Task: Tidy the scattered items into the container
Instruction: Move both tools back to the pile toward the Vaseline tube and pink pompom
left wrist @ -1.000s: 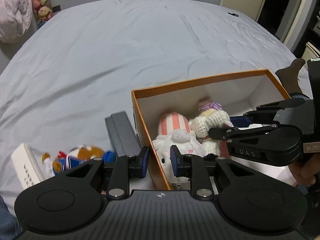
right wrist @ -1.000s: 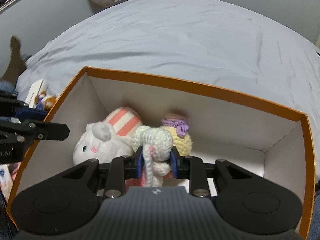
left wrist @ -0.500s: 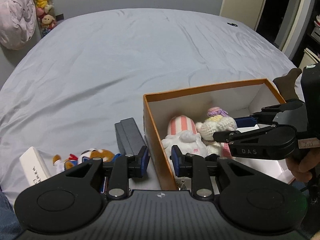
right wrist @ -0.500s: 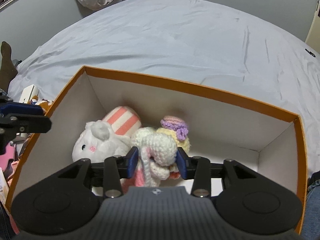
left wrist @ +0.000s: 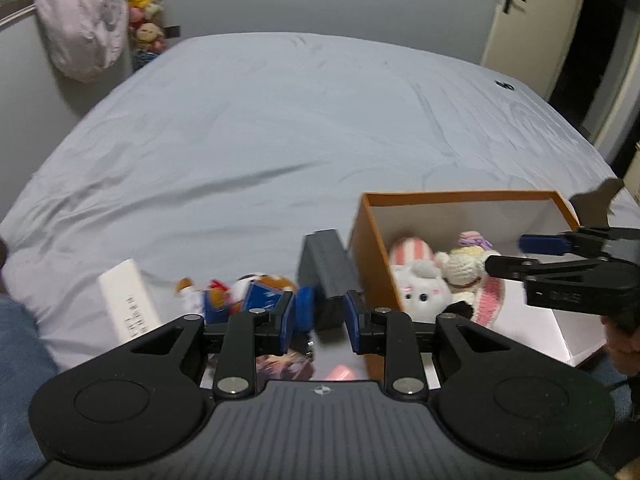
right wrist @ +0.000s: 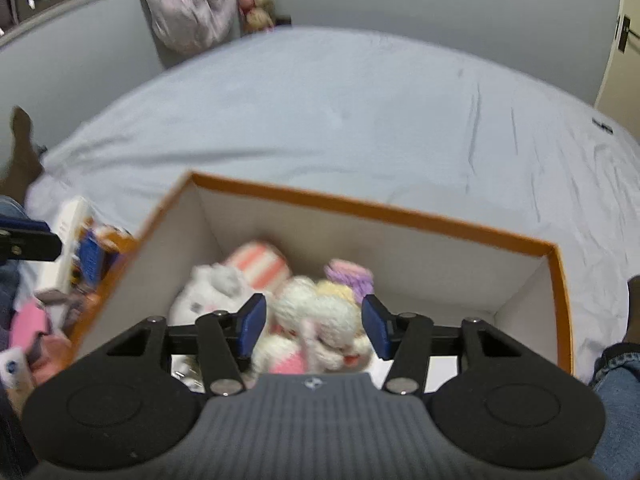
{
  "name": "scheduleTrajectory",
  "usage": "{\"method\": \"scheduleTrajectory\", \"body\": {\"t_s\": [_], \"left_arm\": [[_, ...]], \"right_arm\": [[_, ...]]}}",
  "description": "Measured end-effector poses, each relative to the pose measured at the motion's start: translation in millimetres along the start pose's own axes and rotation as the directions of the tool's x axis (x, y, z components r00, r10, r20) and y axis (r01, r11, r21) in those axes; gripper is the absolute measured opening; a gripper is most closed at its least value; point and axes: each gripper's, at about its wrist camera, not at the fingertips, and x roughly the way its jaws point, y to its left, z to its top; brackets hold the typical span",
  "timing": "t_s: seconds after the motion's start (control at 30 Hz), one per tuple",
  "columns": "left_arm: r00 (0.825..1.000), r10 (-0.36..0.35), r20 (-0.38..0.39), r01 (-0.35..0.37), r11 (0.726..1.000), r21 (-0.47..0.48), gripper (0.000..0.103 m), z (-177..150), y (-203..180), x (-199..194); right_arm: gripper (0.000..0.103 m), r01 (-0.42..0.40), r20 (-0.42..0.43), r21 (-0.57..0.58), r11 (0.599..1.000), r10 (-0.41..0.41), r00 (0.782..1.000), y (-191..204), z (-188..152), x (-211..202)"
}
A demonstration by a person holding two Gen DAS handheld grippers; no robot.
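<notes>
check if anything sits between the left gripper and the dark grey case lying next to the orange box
Nothing visible does. The left gripper is empty, its jaws opening, and the dark grey case lies just past its fingertips, lined up with the gap. The orange box wall stands close on the case's right side.

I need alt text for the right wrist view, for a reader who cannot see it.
The right gripper, jaws opening, hovers over a crocheted cream toy lying in an orange box beside a white plush bunny, on a grey bed.
</notes>
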Motion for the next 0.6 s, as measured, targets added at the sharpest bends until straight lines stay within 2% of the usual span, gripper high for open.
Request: {"method": "scheduleTrajectory", "body": {"t_s": [0.07,0.13,0.23,0.47,0.53,0.6], "left_arm": [[1.000,0.011,0.020,-0.010,1.000,-0.022,0.035,-3,8,-10],[0.999,0.030,0.043,-0.029,0.999,-0.031,0.037,-8,15,-20],[0.998,0.051,0.041,-0.050,0.999,-0.017,0.038,-16,21,-31],[0.996,0.026,-0.084,-0.022,0.998,0.050,0.046,-40,29,-41],[0.988,0.044,-0.149,-0.037,0.998,0.050,0.046,-47,31,-39],[0.978,0.056,-0.199,-0.052,0.998,0.025,0.046,-52,36,-36]], "right_arm": [[0.069,-0.029,0.060,0.009,1.000,0.028,0.998,9,-1,-15],[0.069,-0.061,0.108,0.023,0.998,0.059,0.992,19,-4,-30],[0.069,-0.101,0.141,0.058,0.993,0.092,0.986,35,-2,-36],[0.068,-0.149,0.169,0.063,0.987,0.136,0.976,76,-21,-62],[0.067,-0.176,0.152,0.066,0.982,0.165,0.975,87,-26,-64],[0.060,-0.208,0.121,0.042,0.977,0.201,0.972,101,-31,-63]]}}
